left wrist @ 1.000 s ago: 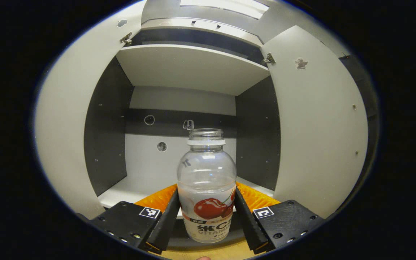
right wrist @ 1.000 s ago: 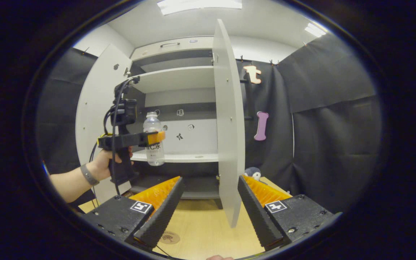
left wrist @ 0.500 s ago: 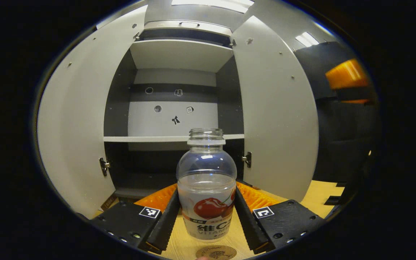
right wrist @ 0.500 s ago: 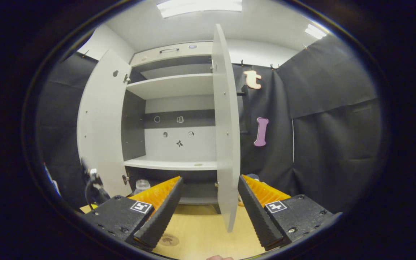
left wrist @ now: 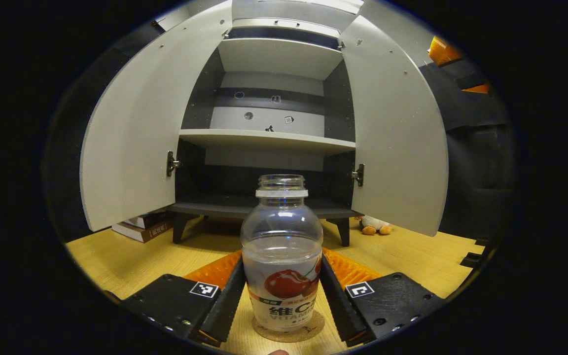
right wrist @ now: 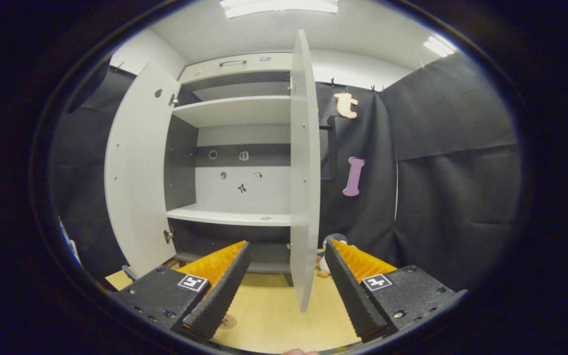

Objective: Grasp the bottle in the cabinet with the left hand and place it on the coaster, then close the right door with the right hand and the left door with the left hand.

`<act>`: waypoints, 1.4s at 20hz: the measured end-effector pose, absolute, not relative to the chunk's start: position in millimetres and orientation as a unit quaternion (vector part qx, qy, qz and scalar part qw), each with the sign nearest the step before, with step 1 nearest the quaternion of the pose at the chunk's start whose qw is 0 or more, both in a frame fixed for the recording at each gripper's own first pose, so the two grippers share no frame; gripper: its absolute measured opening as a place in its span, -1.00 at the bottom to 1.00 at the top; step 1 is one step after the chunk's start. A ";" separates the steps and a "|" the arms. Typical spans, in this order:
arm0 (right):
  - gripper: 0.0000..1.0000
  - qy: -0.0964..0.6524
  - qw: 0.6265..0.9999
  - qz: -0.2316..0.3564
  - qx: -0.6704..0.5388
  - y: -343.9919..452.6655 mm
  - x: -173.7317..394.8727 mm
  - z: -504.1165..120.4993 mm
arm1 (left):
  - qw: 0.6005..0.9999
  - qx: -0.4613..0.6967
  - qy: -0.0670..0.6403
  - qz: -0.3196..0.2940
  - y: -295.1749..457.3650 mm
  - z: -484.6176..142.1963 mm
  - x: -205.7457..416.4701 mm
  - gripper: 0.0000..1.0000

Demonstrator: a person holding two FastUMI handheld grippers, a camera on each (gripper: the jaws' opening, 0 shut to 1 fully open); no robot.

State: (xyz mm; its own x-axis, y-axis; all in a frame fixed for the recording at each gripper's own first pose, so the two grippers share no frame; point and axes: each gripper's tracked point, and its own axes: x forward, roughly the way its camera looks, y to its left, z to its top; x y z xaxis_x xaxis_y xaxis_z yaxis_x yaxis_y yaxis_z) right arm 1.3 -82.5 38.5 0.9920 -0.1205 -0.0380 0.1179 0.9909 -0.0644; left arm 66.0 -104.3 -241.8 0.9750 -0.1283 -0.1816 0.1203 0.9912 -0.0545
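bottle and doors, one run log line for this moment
left gripper shut on bottle | bottle over coaster | right gripper open | right door, left door open

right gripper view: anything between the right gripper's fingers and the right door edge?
Nothing: in the right gripper view, the right gripper hangs open before the right door, with bare wooden table below the gap.

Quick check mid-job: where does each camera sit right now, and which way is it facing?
Left gripper view: rides the left tool, low over the table, facing the open cabinet; its fingers clamp the bottle on the coaster.
Right gripper view: rides the right tool, open, facing the right door edge-on.
Shared: cabinet, both doors.
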 end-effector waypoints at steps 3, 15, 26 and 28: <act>0.99 0.031 0.997 -0.063 -0.038 -83.9 -0.3 35.1 | 0.993 -0.025 0.097 -0.060 -105.9 -251.3 61.7 0.56; 0.98 0.033 0.997 -0.067 -0.035 -85.0 -1.9 28.5 | 0.996 0.010 0.061 -0.070 -105.7 -229.3 52.3 0.94; 0.98 -0.077 0.991 -0.107 -0.033 -151.4 10.6 108.5 | 0.992 -0.030 0.022 -0.125 -102.6 -81.5 29.2 0.93; 0.97 -0.100 0.988 -0.115 -0.038 -175.2 26.6 134.3 | 0.992 -0.015 0.031 -0.125 -98.6 -63.8 25.6 0.92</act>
